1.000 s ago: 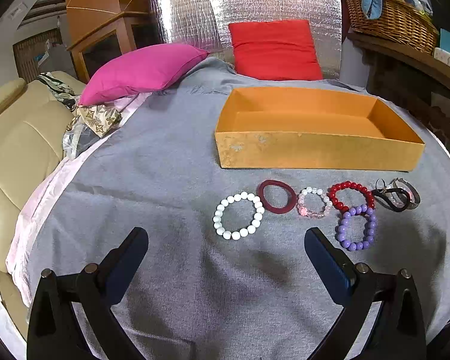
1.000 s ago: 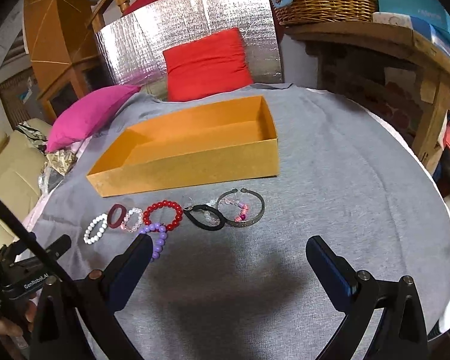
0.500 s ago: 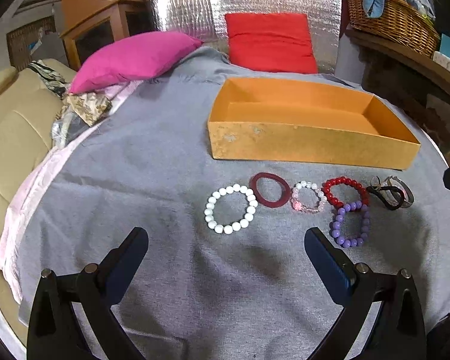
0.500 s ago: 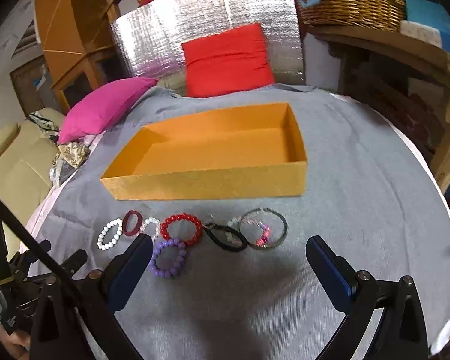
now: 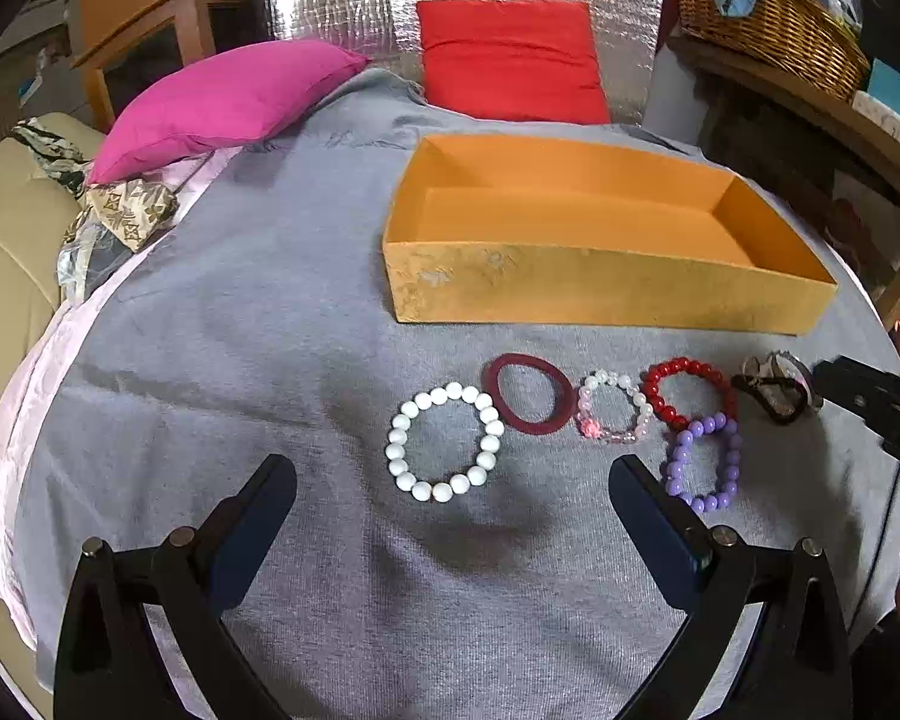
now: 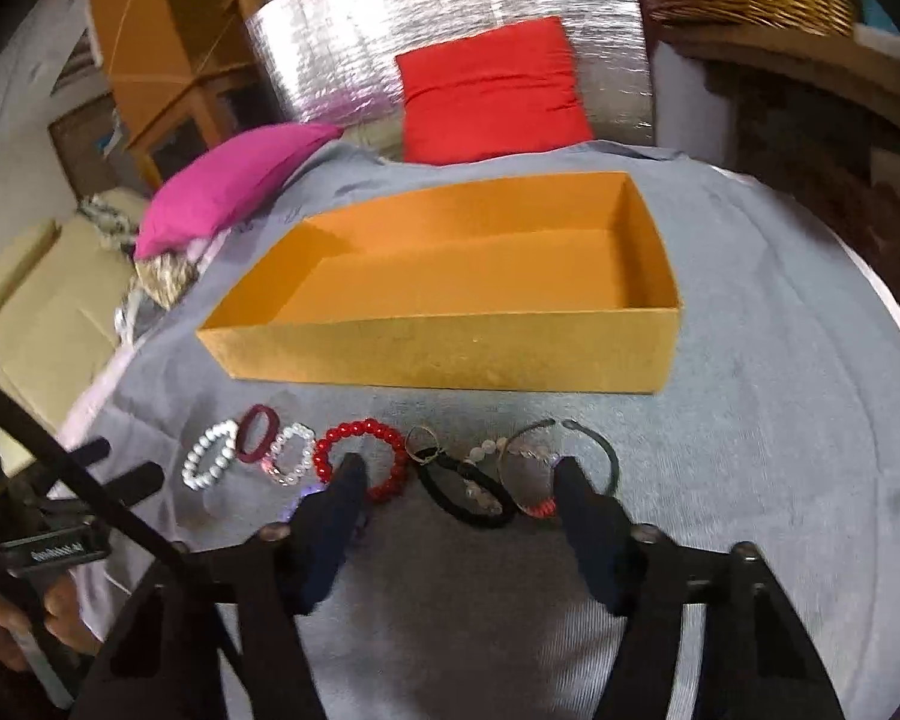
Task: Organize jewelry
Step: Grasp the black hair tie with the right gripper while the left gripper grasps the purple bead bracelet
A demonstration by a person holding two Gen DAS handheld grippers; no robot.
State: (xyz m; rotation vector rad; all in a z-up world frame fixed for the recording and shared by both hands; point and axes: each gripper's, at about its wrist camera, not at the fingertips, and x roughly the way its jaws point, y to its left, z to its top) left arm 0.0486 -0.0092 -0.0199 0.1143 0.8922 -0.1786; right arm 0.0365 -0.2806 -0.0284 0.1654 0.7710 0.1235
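Note:
A row of bracelets lies on the grey cloth in front of an empty orange box. From the left they are a white bead bracelet, a maroon ring, a pink-clear bracelet, a red bead bracelet and a purple one. My left gripper is open just short of the white bracelet. My right gripper is low over the row's right end, its jaws closing. A black hair tie and a thin bangle lie between its fingers, unpressed.
A pink pillow and a red pillow lie at the back against a silver foil panel. A wicker basket sits on a wooden shelf at the right. A beige sofa borders the left.
The right gripper came forward and down over the hair tie and bangle, and its jaws narrowed. The left gripper moved closer to the white bracelet, still wide.

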